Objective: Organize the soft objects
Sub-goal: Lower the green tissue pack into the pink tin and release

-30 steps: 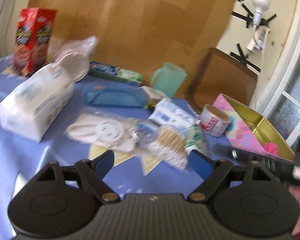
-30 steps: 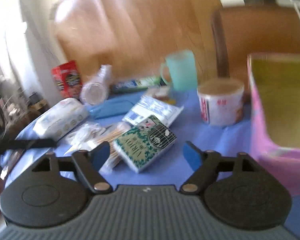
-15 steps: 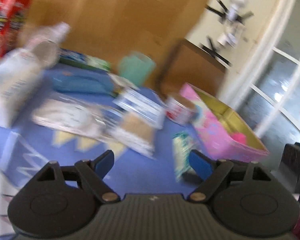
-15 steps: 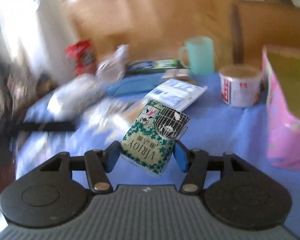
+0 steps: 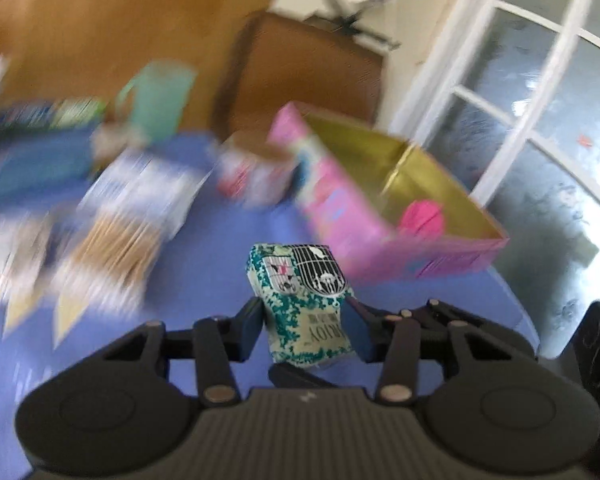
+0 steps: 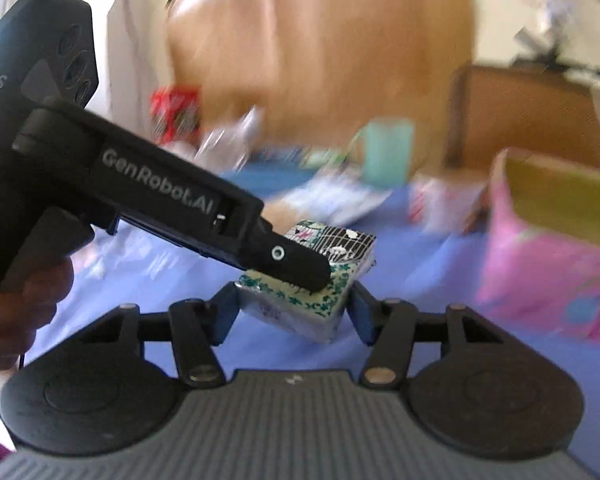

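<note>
Above the blue table (image 5: 204, 320), we had both hand-held grippers clamped on the green tissue pack (image 5: 300, 308): the left hand-held gripper (image 5: 306, 326) and the right hand-held gripper (image 6: 288, 312) each pinched its sides, just short of the pink box (image 5: 380, 216). Opposing pulls could have torn or dropped the soft pack. Motion blur smeared the far clutter beyond naming.

The tissue pack (image 5: 300, 308) wore a green-and-white speckled print with a black birdcage motif. The box (image 5: 340, 208) was pink outside, gold within. The counter (image 5: 228, 260) was blue.
</note>
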A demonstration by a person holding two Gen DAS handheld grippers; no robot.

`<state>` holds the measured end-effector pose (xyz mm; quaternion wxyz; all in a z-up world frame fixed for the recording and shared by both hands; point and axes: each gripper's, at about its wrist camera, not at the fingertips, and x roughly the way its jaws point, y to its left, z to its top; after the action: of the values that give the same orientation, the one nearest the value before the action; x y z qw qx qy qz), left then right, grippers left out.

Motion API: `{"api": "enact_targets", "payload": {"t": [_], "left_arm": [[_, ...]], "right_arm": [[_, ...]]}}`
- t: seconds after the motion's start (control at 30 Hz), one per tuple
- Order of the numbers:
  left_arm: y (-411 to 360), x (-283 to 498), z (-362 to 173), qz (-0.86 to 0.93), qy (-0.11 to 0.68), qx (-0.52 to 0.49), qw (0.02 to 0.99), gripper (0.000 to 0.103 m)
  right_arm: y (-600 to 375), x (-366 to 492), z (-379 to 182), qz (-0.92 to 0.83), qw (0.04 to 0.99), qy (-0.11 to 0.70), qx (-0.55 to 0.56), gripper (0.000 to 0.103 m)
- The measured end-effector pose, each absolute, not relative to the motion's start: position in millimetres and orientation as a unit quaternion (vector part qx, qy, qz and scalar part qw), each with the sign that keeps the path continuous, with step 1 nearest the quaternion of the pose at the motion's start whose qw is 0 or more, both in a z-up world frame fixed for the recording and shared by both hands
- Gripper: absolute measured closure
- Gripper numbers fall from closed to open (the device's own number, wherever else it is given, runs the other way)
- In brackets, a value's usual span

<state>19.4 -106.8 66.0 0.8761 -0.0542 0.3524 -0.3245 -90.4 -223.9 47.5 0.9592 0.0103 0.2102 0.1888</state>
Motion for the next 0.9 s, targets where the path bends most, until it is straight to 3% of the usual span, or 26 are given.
{"api": "enact_targets", "payload": {"t": [0.2,0.27,0.3,0.4,0.5,0.57,0.63,0.7,0.9], "left_arm": [[-201.3,46.1,101.7,-0.378,0.292,0.0,0.879,0.055],[-227.9,57.1,101.1,-0.376,0.283,0.011,0.882,0.034],[-237.4,59.6,99.4,-0.364,0.276,0.02,0.89,0.033],[-233.0,60.7,96.6,-0.345,0.263,0.015,0.901,0.033],[-184.6,52.3,94.6,-0.335,0.252,-0.019,0.908,0.033],[-143.4,44.5,88.6,-0.296,0.241,-0.021,0.924,0.032],[-99.6,38.8,78.0,-0.242,0.243,-0.021,0.939,0.032],[-52.7,34.1,63.9,-0.177,0.256,-0.028,0.95,0.033],[41.2,28.6,20.2,-0.059,0.271,-0.069,0.958,0.033]], "right_arm": [[-289.0,-64.9,74.5,0.078,0.985,0.154,0.015,0.042],[-306.1,-46.5,73.8,0.039,0.987,0.155,0.016,0.041],[-312.0,-37.7,71.9,0.019,0.987,0.158,0.015,0.038],[-332.3,-18.6,59.7,-0.051,0.984,0.173,0.013,0.023],[-352.1,-32.7,58.2,-0.06,0.985,0.152,0.063,0.024],[-351.6,-42.7,62.9,-0.062,0.986,0.131,0.08,0.032],[-346.8,-47.3,70.1,-0.039,0.988,0.117,0.093,0.058],[-333.5,-47.8,79.3,0.01,0.987,0.117,0.109,0.077],[-261.2,3.4,71.1,0.17,0.946,0.23,0.152,0.075]]}}
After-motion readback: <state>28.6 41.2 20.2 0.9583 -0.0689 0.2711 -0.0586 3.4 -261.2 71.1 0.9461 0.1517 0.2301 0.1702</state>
